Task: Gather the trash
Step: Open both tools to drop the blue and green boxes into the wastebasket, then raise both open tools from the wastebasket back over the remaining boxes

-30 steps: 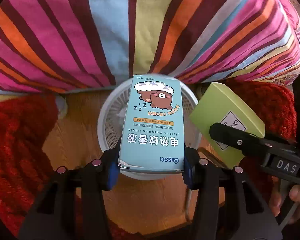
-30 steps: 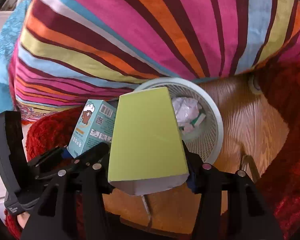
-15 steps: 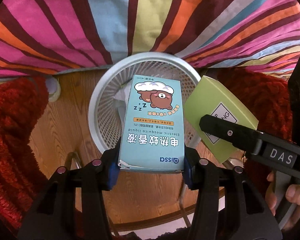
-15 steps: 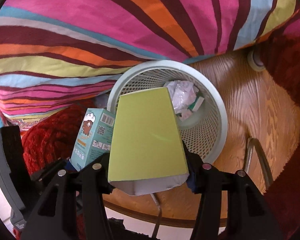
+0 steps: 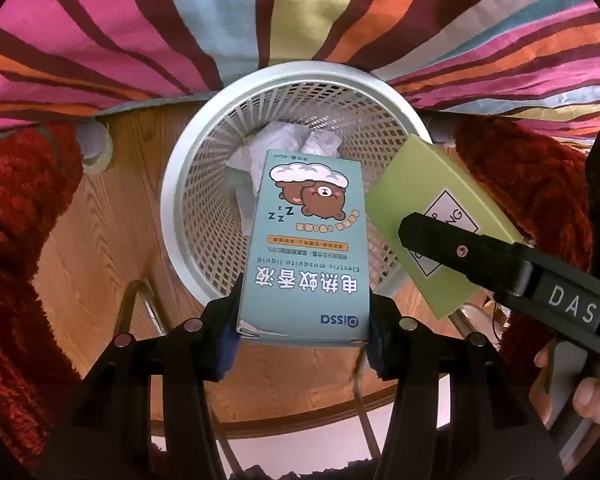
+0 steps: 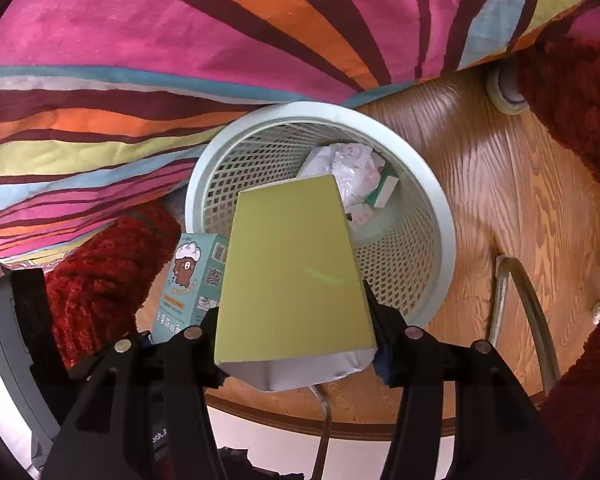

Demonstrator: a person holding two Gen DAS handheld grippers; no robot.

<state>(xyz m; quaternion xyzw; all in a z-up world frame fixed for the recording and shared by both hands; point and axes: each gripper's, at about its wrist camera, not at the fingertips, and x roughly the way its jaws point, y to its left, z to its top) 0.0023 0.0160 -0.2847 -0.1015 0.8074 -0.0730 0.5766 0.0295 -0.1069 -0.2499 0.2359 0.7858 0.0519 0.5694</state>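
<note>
My left gripper is shut on a light blue mosquito-liquid box with a bear picture, held over the white mesh waste basket. My right gripper is shut on a lime green box, held over the near rim of the same basket. In the left wrist view the green box and the right gripper's finger are at the right. In the right wrist view the blue box shows at the left. Crumpled white paper lies inside the basket.
The basket stands on a wooden floor under a striped colourful cloth. Red shaggy fabric lies on both sides. A metal chair-leg frame stands at the right of the basket.
Both grippers moved forward and over the basket with their boxes; the basket opening now shows fully, with the paper inside. Both grips are unchanged.
</note>
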